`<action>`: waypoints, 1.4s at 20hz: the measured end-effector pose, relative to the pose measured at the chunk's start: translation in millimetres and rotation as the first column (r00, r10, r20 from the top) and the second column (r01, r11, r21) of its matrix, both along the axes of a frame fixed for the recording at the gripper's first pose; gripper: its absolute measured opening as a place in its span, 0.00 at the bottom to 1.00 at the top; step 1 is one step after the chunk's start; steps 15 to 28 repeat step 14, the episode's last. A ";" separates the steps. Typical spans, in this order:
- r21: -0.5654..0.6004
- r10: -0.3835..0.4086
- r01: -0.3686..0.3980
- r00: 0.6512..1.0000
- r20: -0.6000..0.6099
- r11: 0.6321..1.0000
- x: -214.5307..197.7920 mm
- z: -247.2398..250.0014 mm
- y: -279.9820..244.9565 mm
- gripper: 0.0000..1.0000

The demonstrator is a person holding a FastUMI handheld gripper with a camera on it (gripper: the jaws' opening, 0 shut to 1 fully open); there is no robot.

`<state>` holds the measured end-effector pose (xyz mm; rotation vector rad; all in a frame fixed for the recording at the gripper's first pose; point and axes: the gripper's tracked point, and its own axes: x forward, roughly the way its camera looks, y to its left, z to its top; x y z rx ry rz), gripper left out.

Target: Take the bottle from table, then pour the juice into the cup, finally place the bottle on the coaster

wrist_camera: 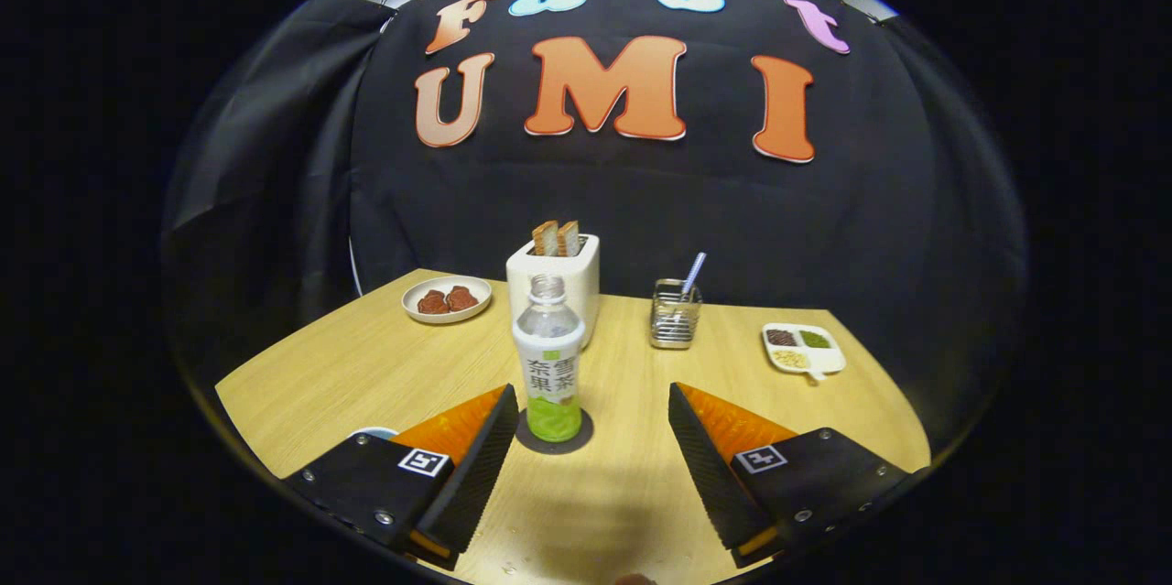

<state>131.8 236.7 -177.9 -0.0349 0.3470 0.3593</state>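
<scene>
Bottle (548,363) on coaster (582,437) — tool (586,420) agape

A staged recording booth dressed as a breakfast corner, not a lived-in home: black cloth (641,200) hangs as the wall, creased and pinned along its top edge, directly behind a small light wood-grain bench (366,365). Kitchen props sit spaced out across the bench: a white toaster (558,278) with two slices of toast (557,238) standing in its slots, a plate (447,298) holding two reddish-brown pieces, a wire holder (676,315) with a striped straw, and a divided dish (803,349) of small portions. The tongs (586,434) reach in spread wide over the bench, each carrying a square printed marker, which points to a data-capture setup.
</scene>
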 end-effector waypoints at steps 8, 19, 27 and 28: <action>0.010 -0.197 0.196 0.976 0.093 0.980 -44.8 75.6 -145.6 0.97; 0.027 -0.315 0.314 0.941 0.123 0.949 -72.5 88.4 -228.5 0.97; 0.027 -0.315 0.314 0.941 0.123 0.949 -72.5 88.4 -228.5 0.97; 0.027 -0.315 0.314 0.941 0.123 0.949 -72.5 88.4 -228.5 0.97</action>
